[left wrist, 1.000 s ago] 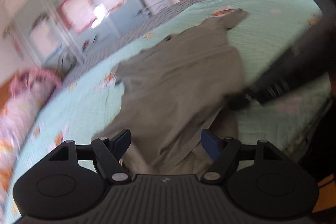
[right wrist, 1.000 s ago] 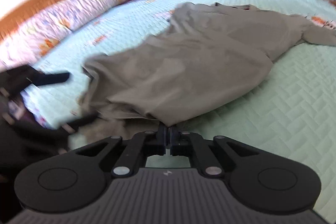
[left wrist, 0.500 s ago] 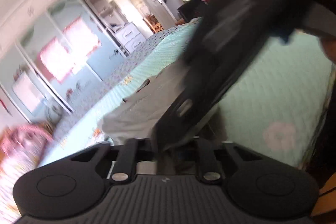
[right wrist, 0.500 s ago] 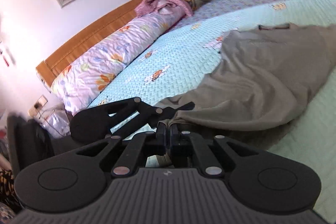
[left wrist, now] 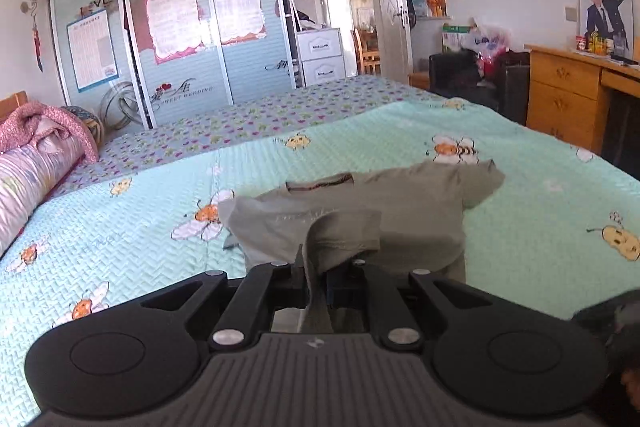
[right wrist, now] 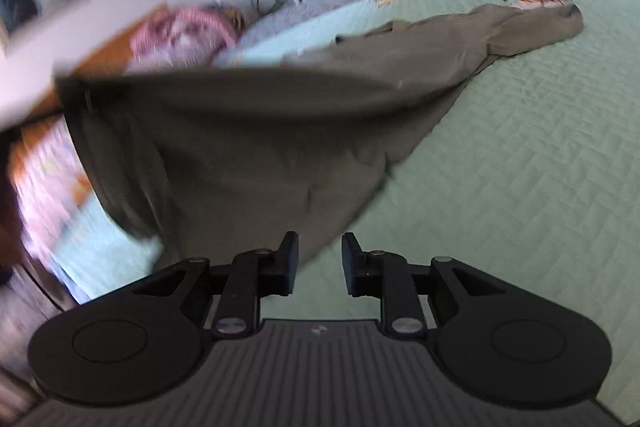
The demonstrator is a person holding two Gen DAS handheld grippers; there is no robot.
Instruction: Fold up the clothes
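An olive-grey T-shirt (left wrist: 384,211) lies on the mint bee-print bedspread (left wrist: 140,227), its collar and one sleeve toward the far side. My left gripper (left wrist: 314,277) is shut on the shirt's near hem, and the cloth rises in a fold from its fingers. In the right wrist view the same T-shirt (right wrist: 248,131) hangs lifted at the left and trails to the sleeve at the far right. My right gripper (right wrist: 319,259) stands open just above the bedspread (right wrist: 520,167), with the cloth's edge beside its left finger and nothing between the fingers.
A long floral bolster (left wrist: 28,183) and a pink blanket (left wrist: 40,123) lie along the headboard at the left. Sliding wardrobe doors (left wrist: 168,39) stand beyond the bed. A wooden dresser (left wrist: 572,95) and a black chair (left wrist: 468,75) are at the right.
My left gripper closed on the shirt's hem and lifted it. My right gripper, shut on the cloth half a second ago, has opened and let it go.
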